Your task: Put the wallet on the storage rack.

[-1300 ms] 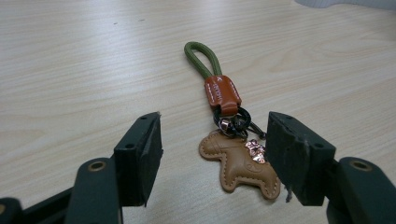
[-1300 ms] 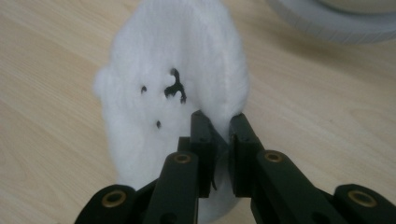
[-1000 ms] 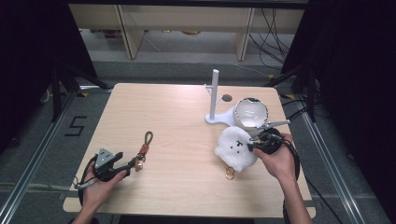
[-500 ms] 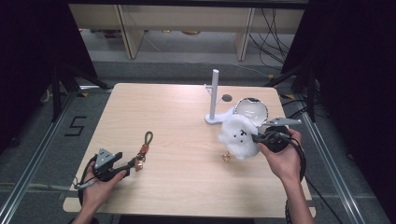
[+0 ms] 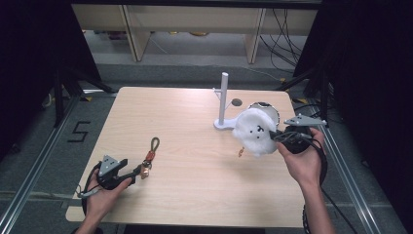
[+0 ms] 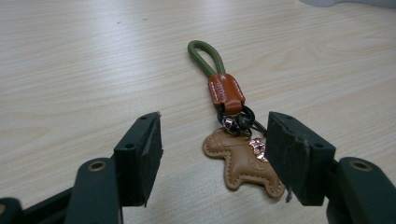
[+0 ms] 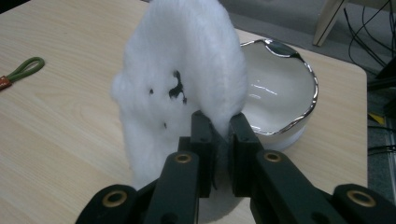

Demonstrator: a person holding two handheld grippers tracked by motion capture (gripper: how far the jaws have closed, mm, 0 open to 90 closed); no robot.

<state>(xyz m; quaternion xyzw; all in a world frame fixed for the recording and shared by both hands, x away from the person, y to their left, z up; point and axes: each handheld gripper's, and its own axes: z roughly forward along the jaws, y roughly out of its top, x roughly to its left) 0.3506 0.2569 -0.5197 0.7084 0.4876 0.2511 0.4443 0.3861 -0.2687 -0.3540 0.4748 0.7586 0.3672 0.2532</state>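
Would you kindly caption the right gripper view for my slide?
Right tool pinching a white plush toy beside a silver-rimmed white bowl.

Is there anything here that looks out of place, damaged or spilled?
Nothing looks damaged or spilled. The white plush toy is off the table, pinched at its edge by the right tongs beside the white bowl. The horse keychain lies flat between the open left tongs.

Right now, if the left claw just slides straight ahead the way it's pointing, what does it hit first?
Most likely the tan leather horse charm of the keychain: it lies on the table between the open left claw jaws, closer to one jaw. Beyond it come the rings and green loop.
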